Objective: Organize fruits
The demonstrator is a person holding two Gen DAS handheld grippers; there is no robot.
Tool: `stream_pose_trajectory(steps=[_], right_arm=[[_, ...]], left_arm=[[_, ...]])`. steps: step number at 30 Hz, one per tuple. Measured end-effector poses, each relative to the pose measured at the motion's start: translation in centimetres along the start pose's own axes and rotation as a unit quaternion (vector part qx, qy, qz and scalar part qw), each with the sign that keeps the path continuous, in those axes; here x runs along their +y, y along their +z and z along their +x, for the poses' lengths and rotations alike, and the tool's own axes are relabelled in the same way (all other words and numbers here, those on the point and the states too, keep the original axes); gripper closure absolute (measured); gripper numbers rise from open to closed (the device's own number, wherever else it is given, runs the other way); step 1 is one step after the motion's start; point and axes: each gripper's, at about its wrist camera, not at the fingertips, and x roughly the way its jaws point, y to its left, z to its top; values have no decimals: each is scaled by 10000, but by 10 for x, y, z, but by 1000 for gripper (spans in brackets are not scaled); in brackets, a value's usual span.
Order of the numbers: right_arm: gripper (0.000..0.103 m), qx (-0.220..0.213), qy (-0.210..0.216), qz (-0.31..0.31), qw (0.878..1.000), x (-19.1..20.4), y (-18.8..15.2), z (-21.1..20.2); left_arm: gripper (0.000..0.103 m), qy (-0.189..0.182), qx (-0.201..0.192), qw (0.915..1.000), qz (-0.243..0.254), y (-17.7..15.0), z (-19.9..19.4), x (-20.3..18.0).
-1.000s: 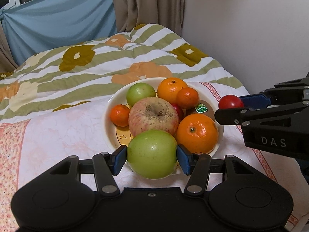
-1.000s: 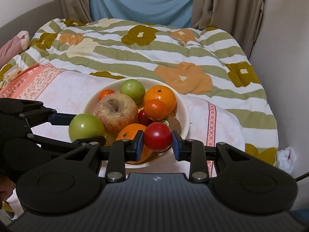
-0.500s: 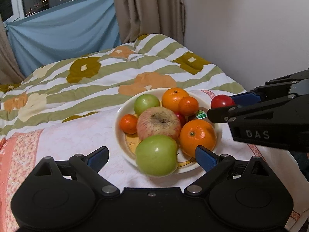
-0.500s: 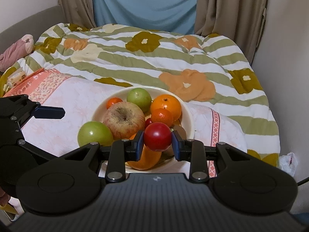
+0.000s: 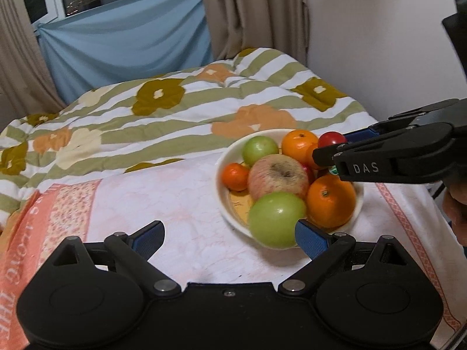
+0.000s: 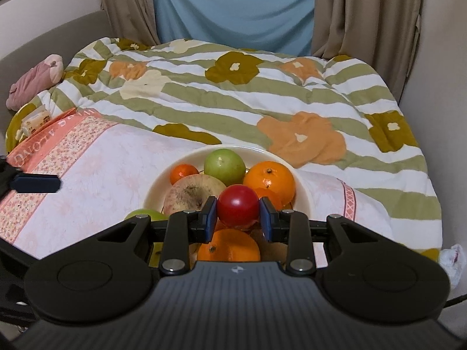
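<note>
A cream plate [image 5: 223, 201] on the bed holds a big reddish apple [image 5: 277, 175], two green apples [image 5: 275, 218], two large oranges [image 5: 331, 199] and small tangerines [image 5: 235, 176]. My left gripper [image 5: 229, 237] is open and empty, left of and below the near green apple. My right gripper [image 6: 238, 214] is shut on a red tomato [image 6: 238, 208] and holds it above the plate [image 6: 302, 189]; it shows in the left wrist view [image 5: 329, 139] too.
The plate rests on a pink-and-white towel [image 5: 163, 201] over a striped flowered quilt [image 6: 233, 99]. A wall [image 5: 379, 43] stands close on the right. A pink soft toy [image 6: 35, 80] and a small packet [image 6: 33, 121] lie at the far left.
My left gripper let go of the green apple on the plate's near rim, opened wide and drew back to the left. My right gripper moved over the plate with the tomato.
</note>
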Motion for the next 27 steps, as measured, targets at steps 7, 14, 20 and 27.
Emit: stream_pose_trajectory(steps=[7,14,20,27], right_arm=[[4,-166,-158,167,9996,-1,1,-1],[4,-297,-412,349,9981,13,1,-30],[4,-543,-662,402,9955,42,6,-85],[0,-691,-774,678,9923,79,9,-155]], left_arm=[[5,140,81,9998,-114,-9,-10,13],[5,34,-104,9998,-176,-15,-36,31],[5,17,-468,9986,-244,-12,-77,52],[5,192,-953,9939,-521,-11,-138,84]])
